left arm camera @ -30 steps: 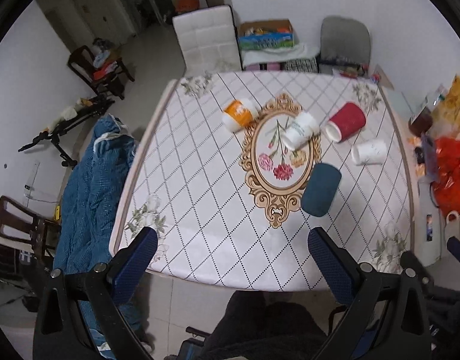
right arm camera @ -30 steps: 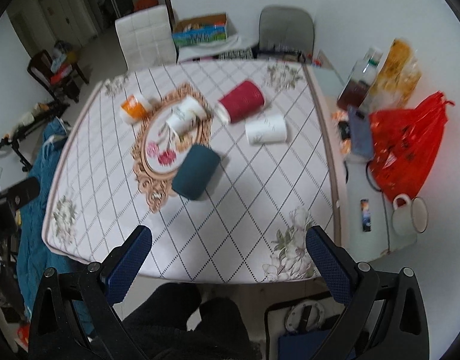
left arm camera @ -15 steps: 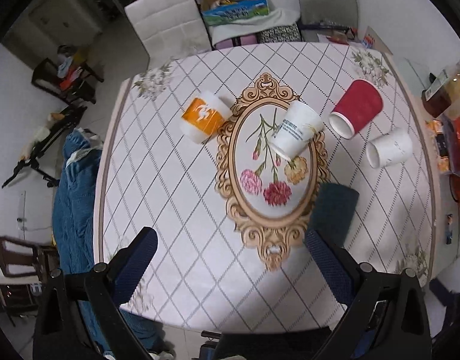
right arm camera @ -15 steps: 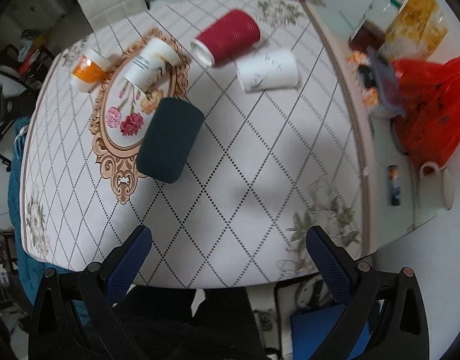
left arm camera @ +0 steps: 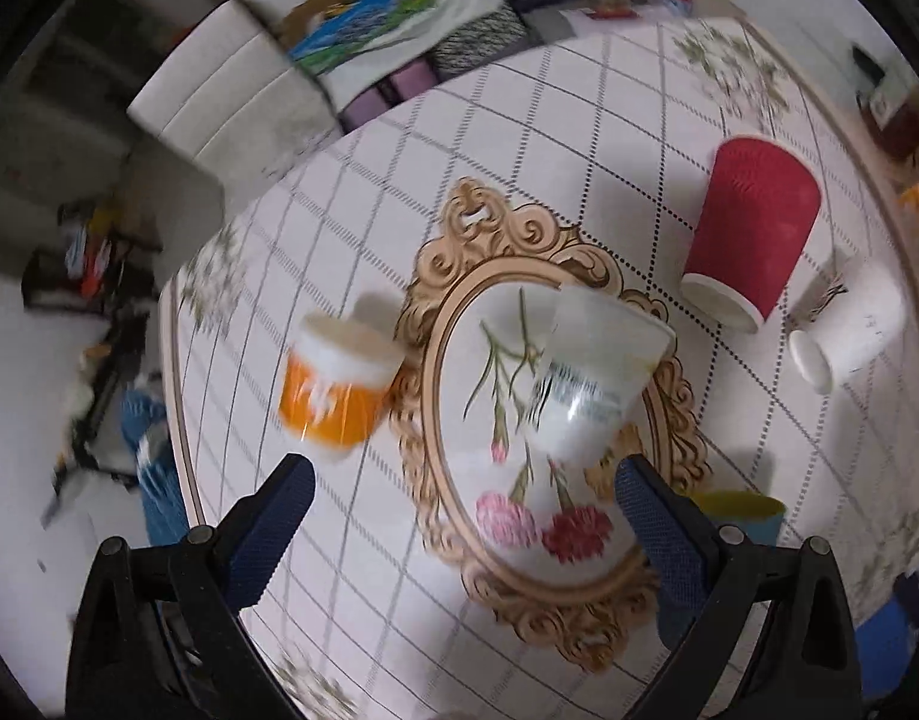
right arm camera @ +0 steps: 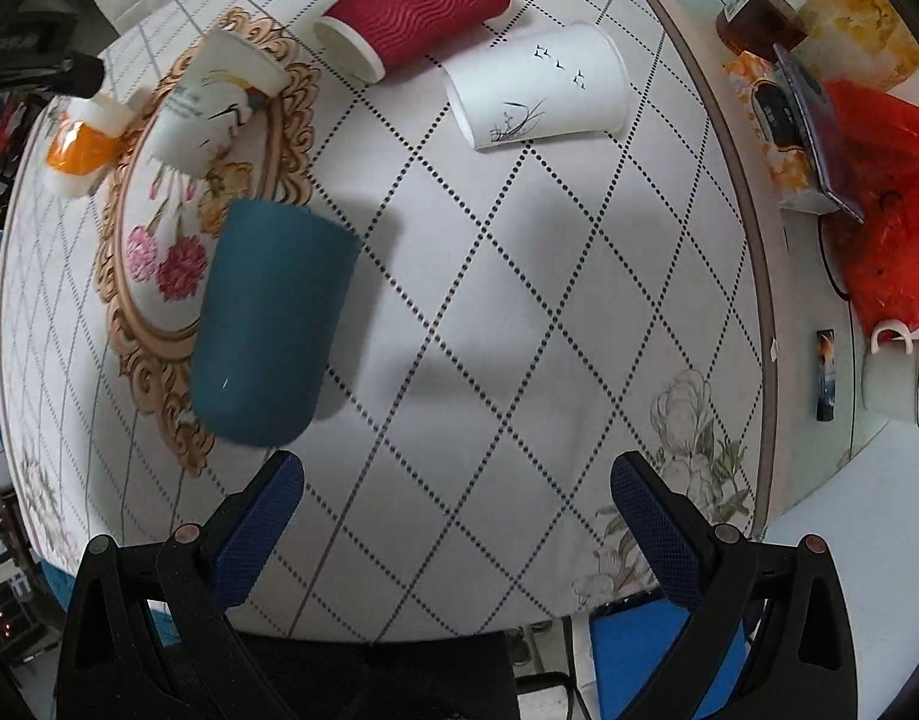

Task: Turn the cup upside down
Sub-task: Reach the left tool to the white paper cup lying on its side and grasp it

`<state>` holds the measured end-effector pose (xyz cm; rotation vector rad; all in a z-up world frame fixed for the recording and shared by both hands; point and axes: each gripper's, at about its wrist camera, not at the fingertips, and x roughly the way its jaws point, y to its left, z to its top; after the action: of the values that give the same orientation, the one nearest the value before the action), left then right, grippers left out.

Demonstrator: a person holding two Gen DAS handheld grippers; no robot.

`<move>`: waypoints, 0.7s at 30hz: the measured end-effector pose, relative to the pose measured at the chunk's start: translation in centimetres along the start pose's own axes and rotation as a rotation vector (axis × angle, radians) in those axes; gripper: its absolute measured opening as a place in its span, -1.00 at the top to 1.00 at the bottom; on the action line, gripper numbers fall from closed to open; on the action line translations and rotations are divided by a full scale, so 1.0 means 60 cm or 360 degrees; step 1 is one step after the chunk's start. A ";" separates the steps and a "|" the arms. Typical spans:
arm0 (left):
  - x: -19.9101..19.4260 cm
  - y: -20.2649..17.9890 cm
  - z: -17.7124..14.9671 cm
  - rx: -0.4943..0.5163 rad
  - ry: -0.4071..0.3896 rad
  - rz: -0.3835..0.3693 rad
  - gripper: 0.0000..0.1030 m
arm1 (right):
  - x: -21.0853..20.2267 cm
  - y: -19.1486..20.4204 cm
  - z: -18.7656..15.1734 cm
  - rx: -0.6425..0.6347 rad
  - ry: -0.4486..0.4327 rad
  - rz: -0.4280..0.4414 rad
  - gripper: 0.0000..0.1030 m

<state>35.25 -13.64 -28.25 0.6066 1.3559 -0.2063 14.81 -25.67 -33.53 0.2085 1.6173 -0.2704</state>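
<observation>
Several cups lie on their sides on the patterned table (right arm camera: 519, 300). A teal cup (right arm camera: 267, 324) lies nearest, by the gold oval motif. A white printed cup (left arm camera: 591, 378) lies on the oval, an orange-and-white cup (left arm camera: 333, 384) to its left, a red ribbed cup (left arm camera: 753, 234) and a white cup with birds (right arm camera: 543, 84) farther right. My left gripper (left arm camera: 459, 516) is open and empty above the oval, just short of the white printed cup. My right gripper (right arm camera: 456, 516) is open and empty above the near table edge, right of the teal cup.
A red plastic bag (right arm camera: 879, 192), jars, a phone and a white enamel mug (right arm camera: 897, 378) sit on the glass side surface at right. A white chair (left arm camera: 225, 96) and a box of items stand behind the table.
Both grippers have moved forward and lower over the table. The cups now look larger and closer. The left view is blurred from motion. Both grippers stay open.
</observation>
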 end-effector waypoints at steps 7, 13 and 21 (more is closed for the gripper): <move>0.047 -0.054 0.046 0.0330 0.0035 -0.0005 -0.88 | 0.012 -0.002 0.026 0.0036 0.0021 -0.0040 -1.00; 0.068 -0.098 0.063 0.0494 0.0035 -0.0006 -0.88 | 0.020 -0.010 0.031 0.0086 0.0049 -0.0050 -1.00; 0.095 -0.130 0.078 0.0576 0.0052 -0.0021 -0.52 | 0.032 -0.029 0.040 0.0134 0.0064 -0.0052 -1.00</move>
<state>36.76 -21.38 -35.53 0.9063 1.3645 -0.4601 16.43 -28.12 -35.46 0.2537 1.6515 -0.3621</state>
